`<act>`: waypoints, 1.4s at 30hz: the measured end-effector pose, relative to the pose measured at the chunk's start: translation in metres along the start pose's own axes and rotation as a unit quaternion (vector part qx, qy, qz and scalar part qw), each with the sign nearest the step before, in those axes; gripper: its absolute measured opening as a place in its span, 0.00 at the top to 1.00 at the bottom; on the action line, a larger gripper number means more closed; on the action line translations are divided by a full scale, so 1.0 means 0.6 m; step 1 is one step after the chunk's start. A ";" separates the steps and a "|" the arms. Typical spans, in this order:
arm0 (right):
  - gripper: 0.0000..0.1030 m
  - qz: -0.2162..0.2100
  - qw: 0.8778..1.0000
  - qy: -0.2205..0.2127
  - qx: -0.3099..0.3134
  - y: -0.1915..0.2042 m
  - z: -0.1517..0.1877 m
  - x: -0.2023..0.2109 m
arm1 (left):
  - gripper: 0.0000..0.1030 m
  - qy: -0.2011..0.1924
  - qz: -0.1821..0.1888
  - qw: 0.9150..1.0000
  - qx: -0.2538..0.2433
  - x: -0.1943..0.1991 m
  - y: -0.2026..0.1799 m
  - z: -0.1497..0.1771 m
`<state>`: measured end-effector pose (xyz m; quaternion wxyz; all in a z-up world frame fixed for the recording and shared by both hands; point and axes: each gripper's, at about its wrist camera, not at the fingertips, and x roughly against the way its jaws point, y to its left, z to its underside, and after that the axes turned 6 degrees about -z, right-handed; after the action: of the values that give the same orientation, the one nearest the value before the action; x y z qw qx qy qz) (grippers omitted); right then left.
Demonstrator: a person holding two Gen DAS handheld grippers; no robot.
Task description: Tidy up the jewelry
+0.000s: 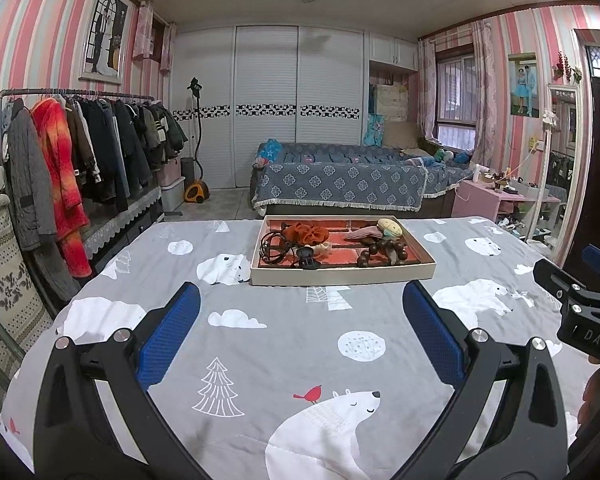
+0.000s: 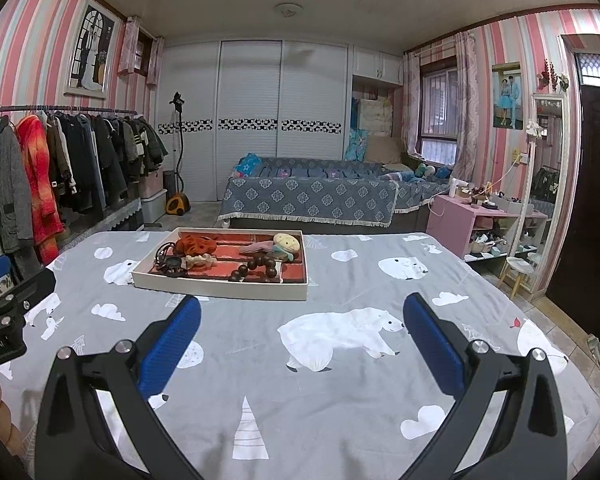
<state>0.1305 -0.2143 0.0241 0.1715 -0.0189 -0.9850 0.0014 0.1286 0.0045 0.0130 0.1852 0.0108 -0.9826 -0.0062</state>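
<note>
While both grippers gape empty, jewelry fills the tray (image 1: 340, 276).

Left gripper (image 1: 300, 336) and right gripper (image 2: 300, 338), jaws wide apart, both empty.

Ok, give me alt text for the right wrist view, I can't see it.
The open right gripper hovers empty over a grey polar-bear tablecloth, facing a shallow white tray holding a brown bead bracelet, an orange scrunchie and black hair ties. The left gripper shows at the left edge.
</note>
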 end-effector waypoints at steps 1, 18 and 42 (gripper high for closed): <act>0.04 0.000 1.000 0.000 0.000 -0.001 0.000 0.000 | 0.05 -0.001 0.000 1.000 -0.001 0.000 0.000 0.000; 0.04 0.004 1.000 -0.006 0.000 -0.003 -0.003 0.006 | 0.05 -0.004 -0.001 1.000 -0.002 0.005 0.004 -0.004; 0.04 0.007 1.000 -0.013 0.003 -0.002 -0.007 0.010 | 0.05 -0.009 0.000 1.000 0.002 0.010 0.008 -0.006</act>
<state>0.1261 -0.2152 0.0302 0.1587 -0.0253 -0.9870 0.0060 0.1244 0.0094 0.0185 0.1765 0.0109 -0.9842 -0.0047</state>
